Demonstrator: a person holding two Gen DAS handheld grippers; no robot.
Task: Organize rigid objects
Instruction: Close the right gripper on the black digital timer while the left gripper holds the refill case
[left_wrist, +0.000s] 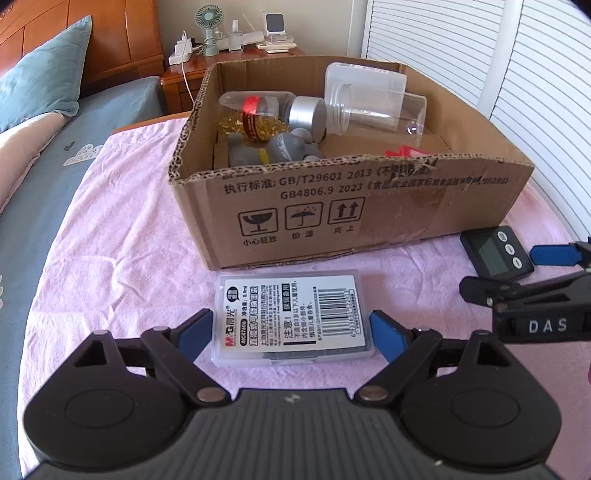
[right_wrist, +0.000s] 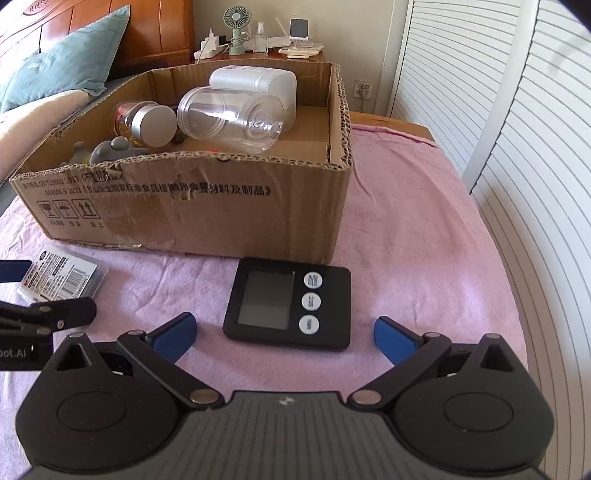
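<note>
Left claw (left_wrist: 291, 328) pads press clear plastic case's (left_wrist: 290, 317) sides.

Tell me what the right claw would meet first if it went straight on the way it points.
Probably the black digital timer, lying flat on the pink cloth just ahead of the right claw; the cardboard box stands behind it.

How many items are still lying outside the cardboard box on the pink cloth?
2: a clear plastic case between the left gripper's pads, and a black digital timer ahead of the open right gripper. The box may hide more.
</note>
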